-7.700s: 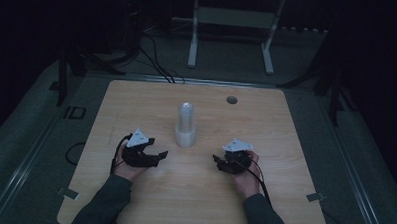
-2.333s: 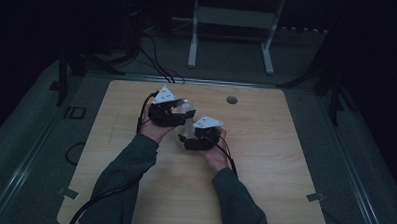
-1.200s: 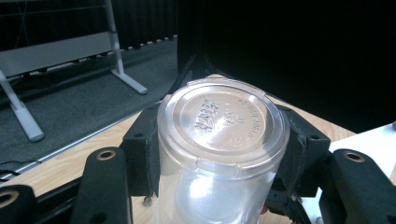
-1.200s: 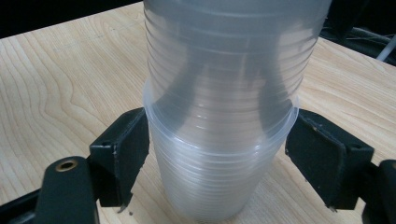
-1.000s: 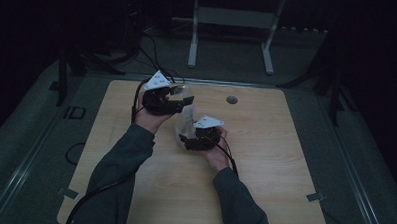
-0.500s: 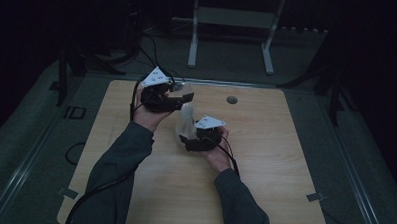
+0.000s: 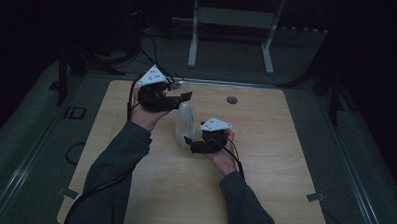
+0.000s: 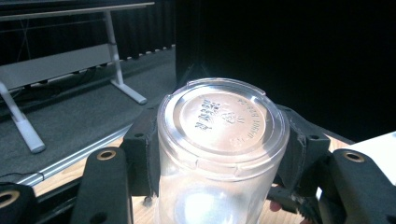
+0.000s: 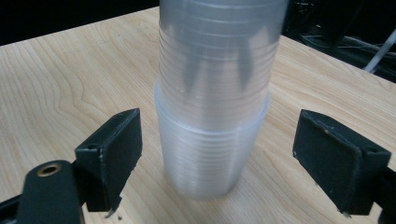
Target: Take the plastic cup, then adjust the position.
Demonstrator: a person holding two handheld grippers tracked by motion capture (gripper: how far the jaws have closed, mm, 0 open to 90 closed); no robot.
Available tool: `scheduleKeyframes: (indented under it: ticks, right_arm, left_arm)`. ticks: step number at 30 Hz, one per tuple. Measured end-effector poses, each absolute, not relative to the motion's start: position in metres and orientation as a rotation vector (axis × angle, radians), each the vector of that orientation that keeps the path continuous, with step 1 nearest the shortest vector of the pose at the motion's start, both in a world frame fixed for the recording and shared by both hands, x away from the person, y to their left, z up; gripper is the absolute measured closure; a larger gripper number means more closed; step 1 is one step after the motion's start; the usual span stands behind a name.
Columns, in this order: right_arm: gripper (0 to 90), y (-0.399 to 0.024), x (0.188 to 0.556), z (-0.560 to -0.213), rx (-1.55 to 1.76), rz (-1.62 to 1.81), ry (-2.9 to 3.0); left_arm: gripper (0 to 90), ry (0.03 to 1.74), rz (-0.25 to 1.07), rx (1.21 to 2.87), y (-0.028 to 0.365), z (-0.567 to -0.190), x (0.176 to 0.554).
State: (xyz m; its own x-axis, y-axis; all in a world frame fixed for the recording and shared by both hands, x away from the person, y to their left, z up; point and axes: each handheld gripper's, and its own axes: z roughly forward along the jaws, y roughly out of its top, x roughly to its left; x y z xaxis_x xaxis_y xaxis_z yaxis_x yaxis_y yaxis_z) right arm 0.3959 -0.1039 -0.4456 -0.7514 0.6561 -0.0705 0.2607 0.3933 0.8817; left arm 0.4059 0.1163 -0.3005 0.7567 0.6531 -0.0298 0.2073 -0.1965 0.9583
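Embossed writing on the clear cup [image 8: 222, 140] is unreadable; left gripper [image 8: 219, 154] clamps it, right gripper [image 9: 219, 154] gapes, jaws just opening, around the cup stack [image 9: 212, 140].

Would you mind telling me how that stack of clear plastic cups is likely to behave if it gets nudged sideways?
The stack of clear plastic cups looks tall and narrow, so it would probably tip rather than slide. Its thin, see-through walls suggest it is light and may flex under a squeeze. The smooth ribbed plastic could be slippery on the wooden table.
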Motion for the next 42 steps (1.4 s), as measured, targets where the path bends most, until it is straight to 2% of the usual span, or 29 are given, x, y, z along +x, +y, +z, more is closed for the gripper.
scheduleKeyframes:
  ticks: [42]
  right_arm:
    - [17.1,-0.139,0.382,-0.438,0.835,1.305,2.215]
  left_arm:
    - [40.9,0.635,0.488,1.736,0.138,-0.289,0.377]
